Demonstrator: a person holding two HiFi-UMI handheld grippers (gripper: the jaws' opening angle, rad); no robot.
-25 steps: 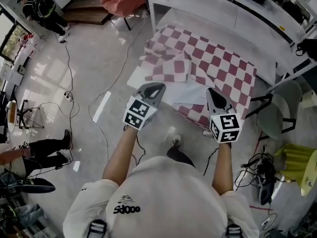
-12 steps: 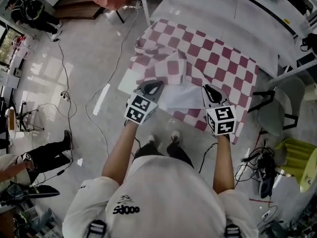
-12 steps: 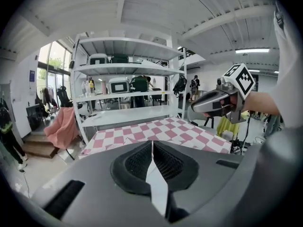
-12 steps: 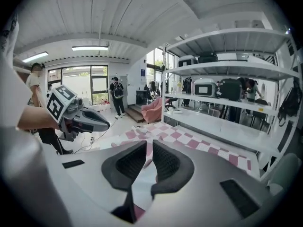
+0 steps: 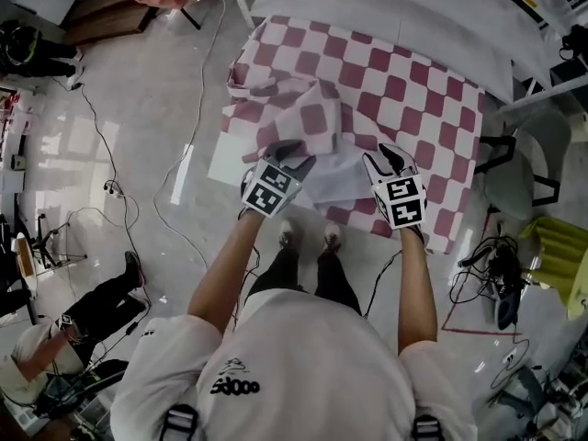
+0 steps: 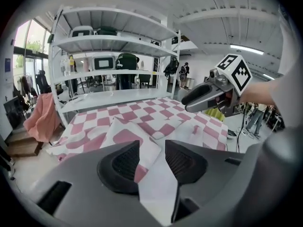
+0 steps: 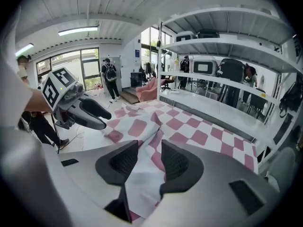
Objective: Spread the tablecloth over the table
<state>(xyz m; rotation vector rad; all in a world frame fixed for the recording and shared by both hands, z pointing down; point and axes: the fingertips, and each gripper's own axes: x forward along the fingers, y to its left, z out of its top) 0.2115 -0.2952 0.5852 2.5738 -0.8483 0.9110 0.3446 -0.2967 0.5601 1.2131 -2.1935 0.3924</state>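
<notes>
**While the pink-and-white chequered fabric tablecloth (image 5: 386,72) lies half spread, both grippers let go**

Although the tablecloth already covers most of the white counter (image 5: 223,162), its near left part is doubled back in a rumpled flap (image 5: 312,118). The white underside shows there, and that corner of the counter is bare. The left gripper (image 5: 292,151) and the right gripper (image 5: 390,154) sit side by side at the near edge, over the pale turned-up cloth. The jaws of both have just been opening. In each gripper view a strip of cloth runs through the gap, but the pads stand clear of it, so neither gripper pinches anything.

This looks like the release after a pull, with the unfolding still to do. The next move probably calls for taking the flap by its free edge, top layer only, and drawing it toward the bare left corner. The bunched ridge along the left side would then need smoothing. Catching both layers at once would likely drag the whole tablecloth off line.
</notes>
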